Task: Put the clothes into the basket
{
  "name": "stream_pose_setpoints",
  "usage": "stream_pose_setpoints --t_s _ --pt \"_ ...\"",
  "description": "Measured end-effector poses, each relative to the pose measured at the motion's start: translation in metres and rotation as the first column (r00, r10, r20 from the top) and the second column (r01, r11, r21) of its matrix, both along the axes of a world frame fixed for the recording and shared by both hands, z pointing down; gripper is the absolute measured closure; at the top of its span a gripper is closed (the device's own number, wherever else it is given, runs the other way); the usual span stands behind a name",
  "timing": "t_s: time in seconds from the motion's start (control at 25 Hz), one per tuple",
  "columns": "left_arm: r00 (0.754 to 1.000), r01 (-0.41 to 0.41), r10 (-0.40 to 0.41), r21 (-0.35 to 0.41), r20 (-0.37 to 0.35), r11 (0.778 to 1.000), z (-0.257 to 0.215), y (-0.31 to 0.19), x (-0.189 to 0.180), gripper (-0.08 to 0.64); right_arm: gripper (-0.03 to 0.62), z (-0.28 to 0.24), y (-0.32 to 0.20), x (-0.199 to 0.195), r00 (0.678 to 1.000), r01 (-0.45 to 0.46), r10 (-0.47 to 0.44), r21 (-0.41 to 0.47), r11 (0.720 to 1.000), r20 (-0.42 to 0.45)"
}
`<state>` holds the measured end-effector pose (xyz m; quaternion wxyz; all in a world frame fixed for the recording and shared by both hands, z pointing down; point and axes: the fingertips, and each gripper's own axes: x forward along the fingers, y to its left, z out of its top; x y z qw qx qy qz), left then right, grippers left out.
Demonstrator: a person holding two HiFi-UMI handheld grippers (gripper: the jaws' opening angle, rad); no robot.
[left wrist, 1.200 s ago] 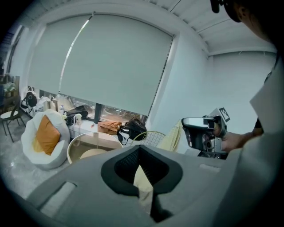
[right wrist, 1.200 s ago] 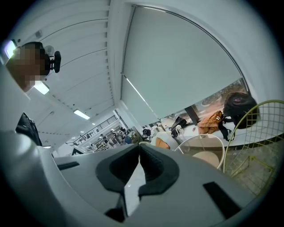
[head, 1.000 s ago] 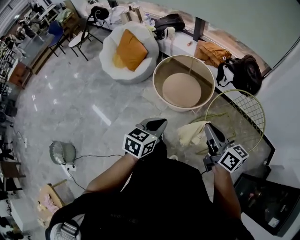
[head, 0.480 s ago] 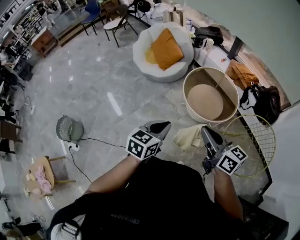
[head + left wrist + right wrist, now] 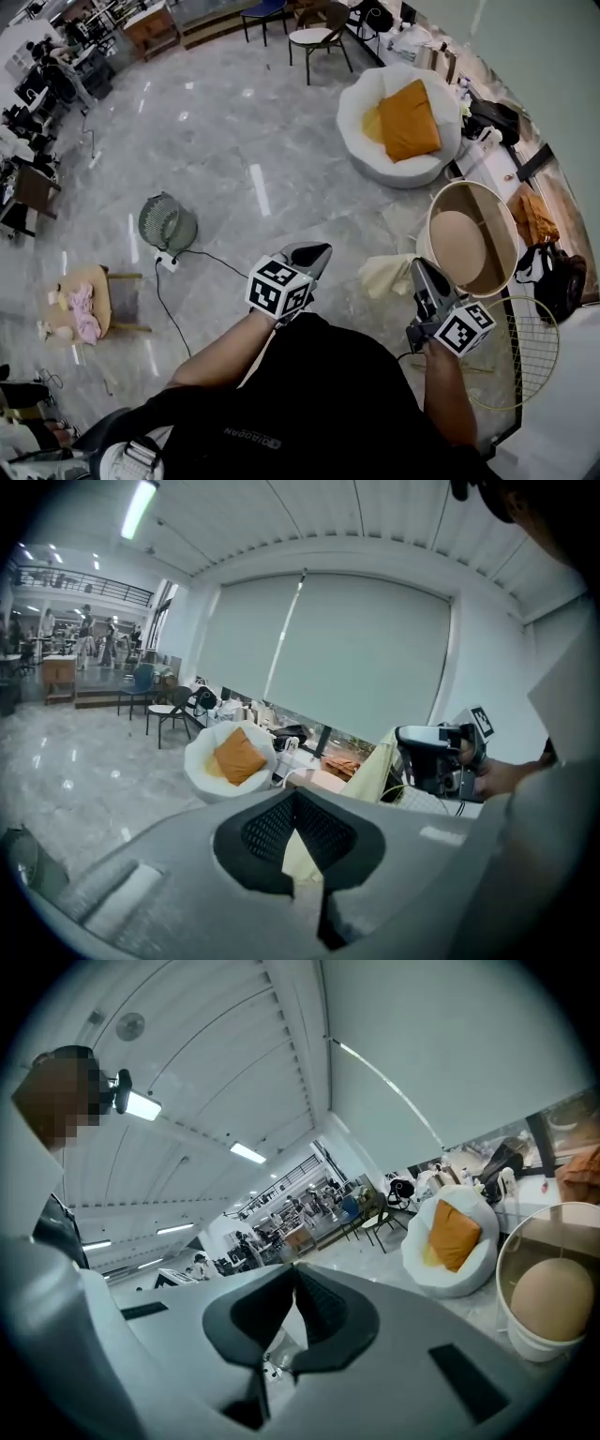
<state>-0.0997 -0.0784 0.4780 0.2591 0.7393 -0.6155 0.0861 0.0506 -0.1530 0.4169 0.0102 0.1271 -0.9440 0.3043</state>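
Observation:
A pale yellow cloth (image 5: 386,275) hangs from my right gripper (image 5: 419,269), which is shut on its upper edge. In the left gripper view the same cloth (image 5: 382,772) drapes down from the right gripper (image 5: 405,757). My left gripper (image 5: 321,250) is held level to the left of the cloth with its jaws shut and nothing in them; a strip of the cloth shows behind their gap. The round beige basket (image 5: 504,217) stands on the floor to the right of the cloth, and it also appears in the right gripper view (image 5: 525,1241).
A white beanbag chair (image 5: 361,103) with an orange cushion (image 5: 409,119) sits beyond the basket. A gold wire frame (image 5: 525,366) and a black backpack (image 5: 561,274) lie at the right. On the left are a floor fan (image 5: 167,223) with its cable and a small wooden stool (image 5: 89,305).
The whole scene has swung: basket, beanbag chair and wire frame have slid to the right in the head view. Fan and stool have come in. Both grippers keep their pose, cloth still hanging.

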Motion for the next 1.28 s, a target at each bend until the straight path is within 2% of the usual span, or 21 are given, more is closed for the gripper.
stream_pose_setpoints --t_s 0.28,0.48,0.68,0.84,1.04,1.28 --pt "0.997 0.069 -0.069 0.039 -0.021 0.997 0.004 0.008 -0.092 0.560 0.568 -0.003 0.005 -0.105 0.996 0.084 -0.084 0.011 0.996 -0.007" --pt "0.992 0.115 -0.118 0.052 0.042 0.992 0.001 0.023 -0.151 0.560 0.568 -0.010 0.022 -0.179 0.983 0.183 -0.183 0.017 0.983 -0.015" --pt "0.970 0.242 -0.242 0.046 0.013 0.969 0.007 0.058 -0.203 0.560 0.568 -0.006 0.040 -0.239 0.955 0.297 -0.296 0.018 0.955 -0.024" --pt "0.923 0.385 -0.384 0.004 -0.025 0.923 0.018 0.100 -0.239 0.560 0.568 -0.005 0.056 -0.283 0.919 0.394 -0.394 0.002 0.919 -0.030" --pt "0.861 0.508 -0.508 -0.002 -0.036 0.861 0.020 0.150 -0.269 0.560 0.568 0.002 0.077 -0.331 0.874 0.486 -0.486 -0.020 0.874 -0.028" --pt "0.742 0.669 -0.668 -0.020 -0.054 0.743 0.018 0.215 -0.309 0.560 0.568 -0.007 0.119 -0.395 0.775 0.631 -0.631 -0.017 0.775 -0.020"
